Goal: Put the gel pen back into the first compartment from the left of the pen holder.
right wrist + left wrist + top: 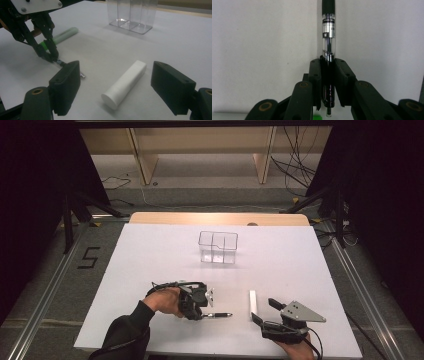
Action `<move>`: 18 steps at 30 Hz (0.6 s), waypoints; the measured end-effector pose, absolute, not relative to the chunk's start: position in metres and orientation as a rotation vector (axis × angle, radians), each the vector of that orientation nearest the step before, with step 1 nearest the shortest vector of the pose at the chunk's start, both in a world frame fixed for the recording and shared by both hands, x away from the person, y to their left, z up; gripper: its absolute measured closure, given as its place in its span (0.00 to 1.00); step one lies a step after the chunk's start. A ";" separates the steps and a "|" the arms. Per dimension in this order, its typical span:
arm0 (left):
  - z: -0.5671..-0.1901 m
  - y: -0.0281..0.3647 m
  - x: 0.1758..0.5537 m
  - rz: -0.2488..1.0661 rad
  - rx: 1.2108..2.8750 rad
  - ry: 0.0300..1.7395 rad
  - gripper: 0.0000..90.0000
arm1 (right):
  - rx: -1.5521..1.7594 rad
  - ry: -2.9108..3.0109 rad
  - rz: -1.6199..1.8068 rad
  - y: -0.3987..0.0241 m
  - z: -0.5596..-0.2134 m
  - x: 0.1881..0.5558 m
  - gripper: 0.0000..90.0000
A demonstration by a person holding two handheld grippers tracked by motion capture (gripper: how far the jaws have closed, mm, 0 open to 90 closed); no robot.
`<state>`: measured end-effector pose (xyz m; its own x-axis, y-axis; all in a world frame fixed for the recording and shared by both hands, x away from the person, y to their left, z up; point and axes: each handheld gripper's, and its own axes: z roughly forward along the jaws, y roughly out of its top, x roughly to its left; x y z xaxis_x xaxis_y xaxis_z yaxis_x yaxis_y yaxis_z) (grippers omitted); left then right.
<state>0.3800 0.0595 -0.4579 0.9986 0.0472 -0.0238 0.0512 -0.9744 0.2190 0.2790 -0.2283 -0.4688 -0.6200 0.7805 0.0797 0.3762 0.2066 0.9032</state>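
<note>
A black pen with a clear barrel (328, 37) lies along the white table, and my left gripper (328, 82) is shut on it, both pads pressing its sides. In the high view the left gripper (201, 315) points down at the front left, with the pen (220, 315) sticking out to its right. A white cylinder (125, 83) lies between and just ahead of the open jaws of my right gripper (115, 63), touching neither pad. From above, the right gripper (264, 310) sits right of the cylinder (253, 304).
A clear divided container (218, 247) stands upright at the middle back of the white table (150, 255). A light green marker (62, 36) lies beyond the left gripper (51, 56) in the right gripper view. The table's front edge is close behind both hands.
</note>
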 end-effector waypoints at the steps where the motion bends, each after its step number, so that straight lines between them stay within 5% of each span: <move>1: -0.457 0.060 0.380 -0.026 2.919 0.077 0.85 | 1.077 2.090 1.391 -0.228 -0.469 0.279 0.27; 18: -0.447 0.085 0.394 -0.101 2.724 0.216 0.85 | 1.087 2.078 1.406 -0.230 -0.467 0.278 0.27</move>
<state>0.3937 0.0846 -0.4470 0.9855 0.1361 -0.1015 0.1652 -0.9061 0.3894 0.2783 -0.2300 -0.4669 -0.6151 0.7832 0.0907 0.3757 0.1900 0.9070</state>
